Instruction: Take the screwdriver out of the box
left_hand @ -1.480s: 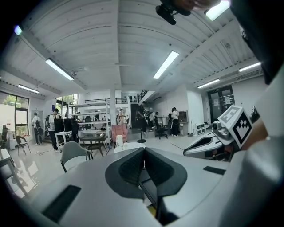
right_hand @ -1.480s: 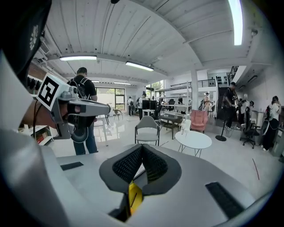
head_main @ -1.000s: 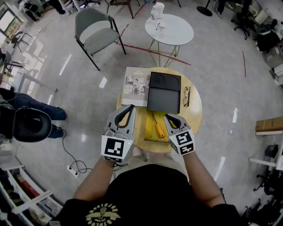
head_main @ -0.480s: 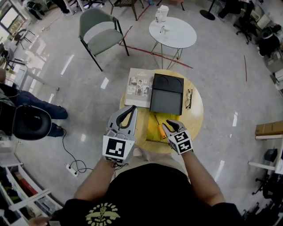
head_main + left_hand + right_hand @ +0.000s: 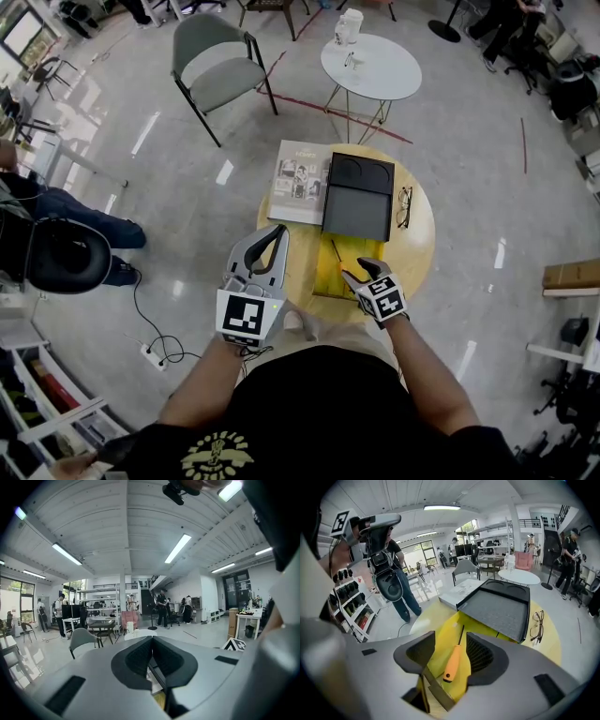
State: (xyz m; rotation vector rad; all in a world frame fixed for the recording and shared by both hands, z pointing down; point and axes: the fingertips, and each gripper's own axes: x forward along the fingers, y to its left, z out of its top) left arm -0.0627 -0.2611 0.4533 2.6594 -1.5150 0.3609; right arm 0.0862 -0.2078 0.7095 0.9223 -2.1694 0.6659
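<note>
Two grippers. Right gripper (image 5: pixel 451 638) over yellow box (image 5: pixel 439 645), jaws wide, just been opening; orange screwdriver (image 5: pixel 453 663) lies in box between them, ungripped. Left gripper (image 5: pixel 152 640) pinched together, empty, off table (image 5: pixel 414 255) edge.

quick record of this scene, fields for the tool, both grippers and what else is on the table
screwdriver: orange handle, lying in the yellow box
right gripper: jaws have just been opening, apart on either side of the handle, not pressing on it
left gripper: shut, nothing between the jaws
also on table: black tray, glasses, magazine
</note>
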